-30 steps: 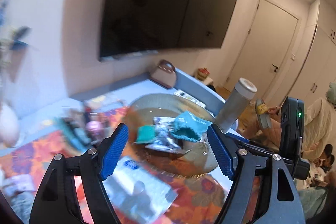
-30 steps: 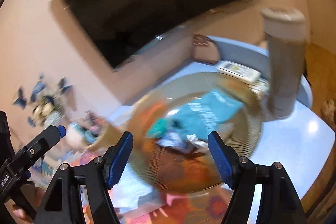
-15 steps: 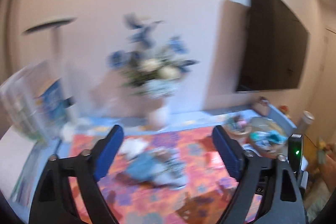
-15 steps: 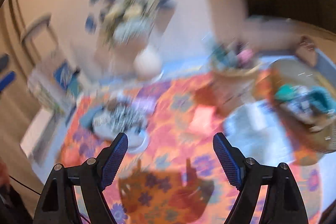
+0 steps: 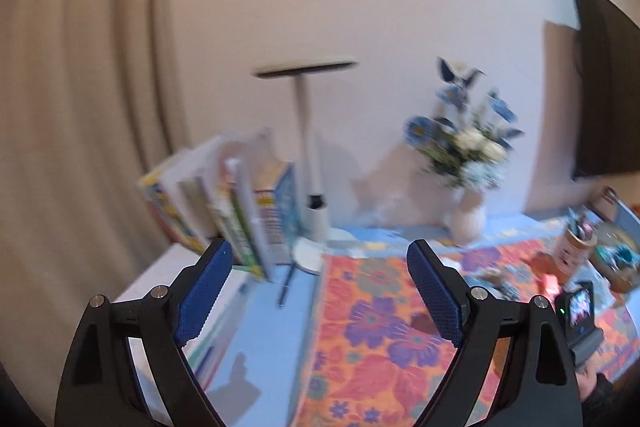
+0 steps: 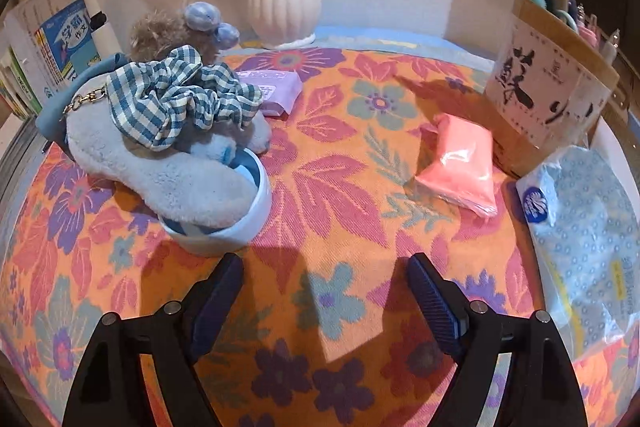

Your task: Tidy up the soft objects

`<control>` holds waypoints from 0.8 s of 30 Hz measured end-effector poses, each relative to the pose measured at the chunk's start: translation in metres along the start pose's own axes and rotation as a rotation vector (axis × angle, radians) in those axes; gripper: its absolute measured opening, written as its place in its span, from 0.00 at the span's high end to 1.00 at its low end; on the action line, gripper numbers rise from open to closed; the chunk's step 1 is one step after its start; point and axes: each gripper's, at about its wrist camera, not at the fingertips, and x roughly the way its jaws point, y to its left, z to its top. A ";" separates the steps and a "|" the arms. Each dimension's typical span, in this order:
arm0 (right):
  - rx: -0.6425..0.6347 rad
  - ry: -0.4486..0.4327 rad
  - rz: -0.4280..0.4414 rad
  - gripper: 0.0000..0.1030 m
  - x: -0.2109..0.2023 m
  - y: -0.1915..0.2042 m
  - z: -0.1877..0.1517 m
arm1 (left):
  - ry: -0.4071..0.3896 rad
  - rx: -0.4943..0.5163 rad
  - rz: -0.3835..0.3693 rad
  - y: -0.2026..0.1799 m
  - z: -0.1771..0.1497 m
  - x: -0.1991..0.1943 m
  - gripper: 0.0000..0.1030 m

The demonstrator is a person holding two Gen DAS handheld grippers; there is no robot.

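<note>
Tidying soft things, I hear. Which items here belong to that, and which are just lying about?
Likely part of it: checked scrunchie, fluffy grey piece, blue bowl, pink packet.

Lying about: white vase, books, pen holder, tissue pack.

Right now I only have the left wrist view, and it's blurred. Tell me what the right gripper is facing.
Observer: The right gripper is open over the floral cloth. Its jaws have just been opening, and nothing is between them.
Operator: Name the nearest soft thing.
Observer: A grey fleecy piece lies across a pale blue bowl, ahead and to the left.
Operator: Say what's on it.
Observer: A blue-and-white checked scrunchie.
Operator: Now the right side.
Observer: A pink packet lies flat on the cloth.
</note>
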 end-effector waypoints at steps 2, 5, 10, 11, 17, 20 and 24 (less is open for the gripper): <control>-0.026 0.016 -0.039 0.02 0.004 0.002 0.001 | 0.011 -0.038 -0.011 -0.003 -0.013 0.014 0.11; 0.028 0.040 -0.024 0.00 0.010 -0.006 0.002 | 0.074 -0.084 -0.119 -0.032 -0.053 0.055 0.11; 0.057 -0.013 -0.047 0.00 0.010 -0.006 -0.001 | 0.156 -0.203 -0.258 -0.101 -0.136 0.143 0.11; 0.063 -0.019 -0.054 0.00 0.009 -0.005 -0.003 | 0.181 -0.223 -0.276 -0.110 -0.147 0.156 0.11; 0.065 -0.023 -0.054 0.00 0.010 -0.003 -0.002 | 0.231 -0.125 -0.292 -0.156 -0.177 0.188 0.11; 0.064 -0.023 -0.054 0.00 0.011 -0.004 -0.002 | 0.186 -0.106 -0.304 -0.157 -0.180 0.176 0.11; 0.064 -0.023 -0.054 0.00 0.011 -0.004 -0.002 | 0.188 -0.107 -0.288 -0.156 -0.179 0.175 0.11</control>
